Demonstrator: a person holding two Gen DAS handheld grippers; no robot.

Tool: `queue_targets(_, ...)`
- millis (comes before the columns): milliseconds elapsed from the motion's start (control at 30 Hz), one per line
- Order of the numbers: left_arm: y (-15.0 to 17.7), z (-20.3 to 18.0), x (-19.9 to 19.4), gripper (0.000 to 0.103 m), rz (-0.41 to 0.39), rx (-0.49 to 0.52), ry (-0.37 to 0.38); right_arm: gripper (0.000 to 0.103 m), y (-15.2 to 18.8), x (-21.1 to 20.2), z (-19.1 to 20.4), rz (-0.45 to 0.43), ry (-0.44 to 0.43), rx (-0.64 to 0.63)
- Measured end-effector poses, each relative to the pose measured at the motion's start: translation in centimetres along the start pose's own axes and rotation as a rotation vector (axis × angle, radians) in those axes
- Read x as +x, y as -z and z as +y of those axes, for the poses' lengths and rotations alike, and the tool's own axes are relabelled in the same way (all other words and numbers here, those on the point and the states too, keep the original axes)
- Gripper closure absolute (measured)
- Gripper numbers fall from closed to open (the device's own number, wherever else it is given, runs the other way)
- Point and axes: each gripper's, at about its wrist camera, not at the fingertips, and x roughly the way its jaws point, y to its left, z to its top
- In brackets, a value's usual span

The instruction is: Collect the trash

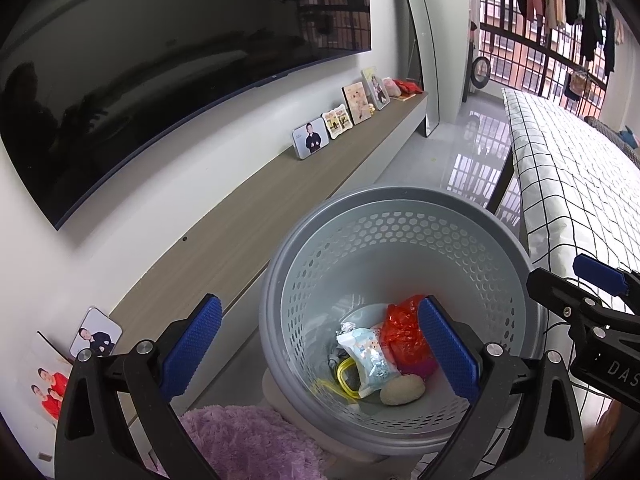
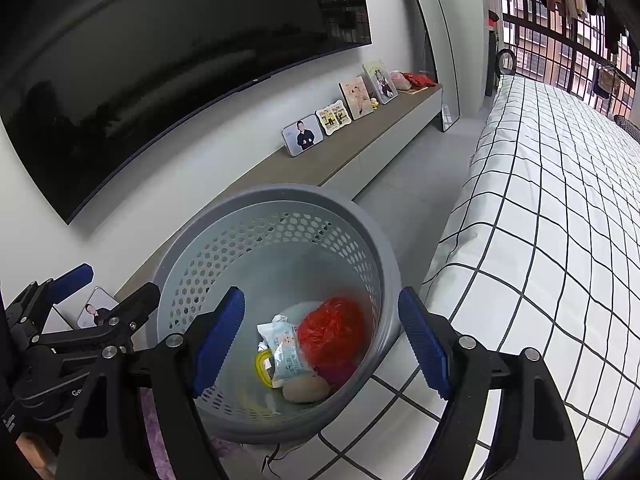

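Both grippers hang over a grey perforated waste basket [image 1: 400, 220], pointing down into it at a slant.

Left gripper [image 1: 320, 348]: jaws spread wide, blue pads well apart, nothing between them, nothing touched. Seen from the right wrist it sits at about 8 o'clock of the basket [image 2: 280, 196], just outside the rim.

Right gripper [image 2: 322, 344]: jaws likewise wide, empty, pads clear of the rim on either side in the picture (whether they sit above the rim or beside it I cannot tell). From the left wrist only its tip shows, at 3 o'clock of the basket.

Trash lies on the basket floor, bunched together:
- red crumpled plastic bag [image 1: 402, 334], at 1 o'clock of the heap
- pale blue-and-white printed packet [image 1: 366, 354], centre, touching the red bag
- yellow plastic ring piece [image 1: 344, 380], at 8 o'clock of the packet, partly under it
- beige rounded lump [image 1: 402, 389], at 5 o'clock, touching the packet's lower edge
- a dark purple patch under the red bag, too hidden to name

Surroundings: bed with white black-grid sheet [image 2: 540, 240] at 3 o'clock of the basket, touching or just beside it. Long wooden shelf [image 1: 280, 200] at 10 o'clock, with photo frames [image 1: 311, 138] in a row. Dark television [image 1: 160, 60] on the wall above. Purple fluffy mat [image 1: 248, 440] at 7 o'clock of the basket.
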Motion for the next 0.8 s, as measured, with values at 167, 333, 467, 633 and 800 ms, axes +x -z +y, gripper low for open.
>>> queue_targets(167, -0.14, 0.05, -0.06, 0.006, -0.003, -0.006, -0.007, 0.027, 0.01, -0.02, 0.01, 0.003, 0.0, 0.001)
queue_targets(333, -0.3, -0.1, -0.27, 0.006, -0.018, -0.001, 0.001, 0.027, -0.02, -0.02, 0.01, 0.004, -0.001, -0.002)
queue_targets(467, -0.38, -0.11, -0.36, 0.006, -0.023, -0.003, 0.0, 0.027, -0.05, -0.05, 0.01, 0.002, 0.0, -0.003)
queue_targets(633, -0.53, -0.18, -0.33, 0.006, -0.028, 0.002, -0.001, 0.027, -0.04, -0.06, 0.04, 0.003, -0.001, -0.004)
queue_targets(800, -0.51, -0.18, -0.36, 0.006, -0.027, 0.001, -0.001, 0.027, -0.03, -0.06, 0.11, 0.003, -0.002, -0.005)
